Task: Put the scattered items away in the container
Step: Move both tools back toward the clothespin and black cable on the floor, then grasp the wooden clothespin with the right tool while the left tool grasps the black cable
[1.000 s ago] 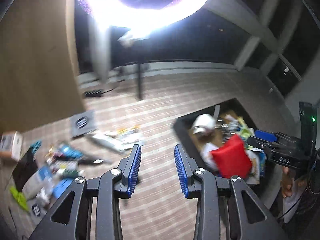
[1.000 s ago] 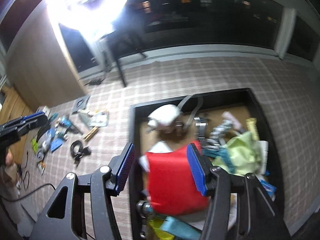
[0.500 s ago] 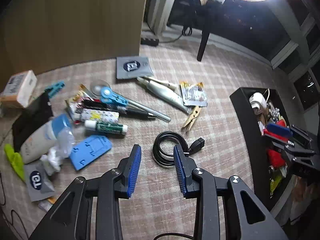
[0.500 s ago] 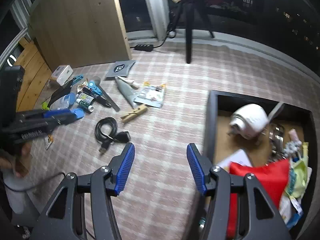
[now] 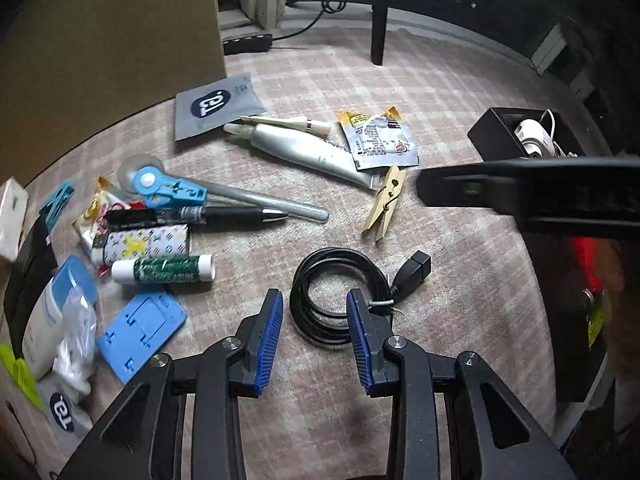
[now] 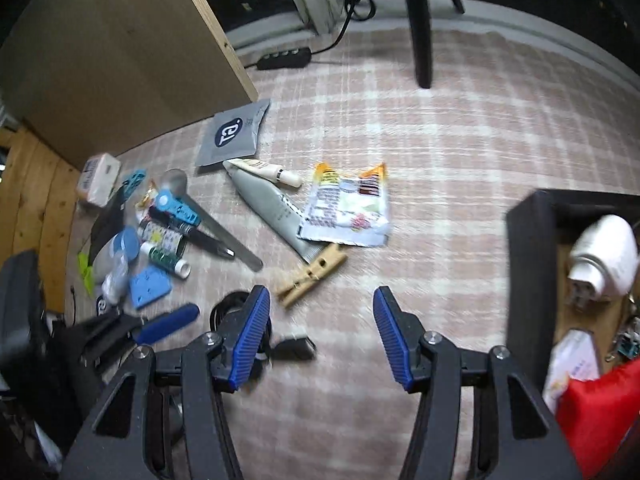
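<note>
- A second ago both grippers were over the black container (image 6: 528,240) with the red pouch (image 6: 600,408) between the right fingers; now the pouch lies inside and both have swung back to the scattered items, so that drop looks finished and a new pick is starting.
- The left gripper (image 5: 314,340) has its fingers partly open and empty, hanging just above the coiled black cable (image 5: 336,300), which sits between the clutter and the container.
- The right gripper (image 6: 320,336) is spread wide and empty, over bare checked cloth near the wooden clothespin (image 6: 312,272).
- My guess: cable next, clothespin after.
- Most items crowd the counter's left edge: blue phone stand (image 5: 140,332), glue stick (image 5: 160,270), pen (image 5: 224,214), silver tube (image 5: 304,152), snack packet (image 5: 376,140).
- Open cloth runs from the cable to the container at the right edge, so the carry path is free, though the right gripper crosses it.
</note>
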Motion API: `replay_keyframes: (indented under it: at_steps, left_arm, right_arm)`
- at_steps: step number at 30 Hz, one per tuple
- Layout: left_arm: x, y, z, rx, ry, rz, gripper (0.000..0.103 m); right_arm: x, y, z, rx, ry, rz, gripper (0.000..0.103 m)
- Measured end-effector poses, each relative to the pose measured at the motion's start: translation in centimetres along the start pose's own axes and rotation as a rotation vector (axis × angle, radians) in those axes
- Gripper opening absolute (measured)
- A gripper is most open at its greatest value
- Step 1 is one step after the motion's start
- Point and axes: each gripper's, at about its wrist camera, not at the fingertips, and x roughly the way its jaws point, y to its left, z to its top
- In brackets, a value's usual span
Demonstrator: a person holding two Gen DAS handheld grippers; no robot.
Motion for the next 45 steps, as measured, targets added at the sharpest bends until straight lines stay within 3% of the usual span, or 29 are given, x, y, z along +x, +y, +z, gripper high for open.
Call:
replay_keyframes:
  at_steps: [4, 12, 20, 23, 27, 29, 33, 37, 45]
  left_arm:
    - [0.4, -0.2, 0.2, 0.024, -0.010, -0.002, 0.027]
    - [1.4, -0.3, 0.3, 0.094, -0.018, 0.003, 0.024]
    - [1.7, -1.9, 0.1, 0.268, -0.018, -0.028, 0.030]
    - [1.8, -2.7, -0.2, 0.314, -0.037, -0.007, 0.029]
    - [1.7, -3.9, -0.8, 0.362, -0.063, 0.000, 0.011]
    - [1.6, -4.3, -1.1, 0.376, -0.083, 0.025, 0.010]
    - [1.4, -4.0, -1.4, 0.330, -0.105, 0.021, 0.009]
    - [1.1, -3.6, -1.3, 0.215, -0.103, -0.057, 0.008]
    - [-3.0, -4.2, -1.9, 0.190, -0.186, -0.091, 0.008]
  right_arm:
    - [1.6, 0.4, 0.8, 0.042, 0.014, -0.036, 0.045]
    - [3.4, 0.9, 1.2, 0.058, 0.043, -0.077, 0.039]
    - [4.0, 1.2, 1.4, 0.007, 0.067, -0.110, 0.024]
    - [4.0, 0.8, 1.4, -0.017, 0.081, -0.114, 0.017]
    - [3.6, -0.2, 1.1, -0.043, 0.091, -0.132, 0.013]
    - [3.3, -0.8, 0.9, -0.037, 0.092, -0.124, 0.013]
    - [2.9, -1.8, 0.7, -0.017, 0.080, -0.119, 0.013]
    - [2.3, -2.7, 0.3, 0.001, 0.058, -0.102, 0.013]
    - [-0.9, -3.9, -0.6, 0.001, -0.011, -0.073, 0.012]
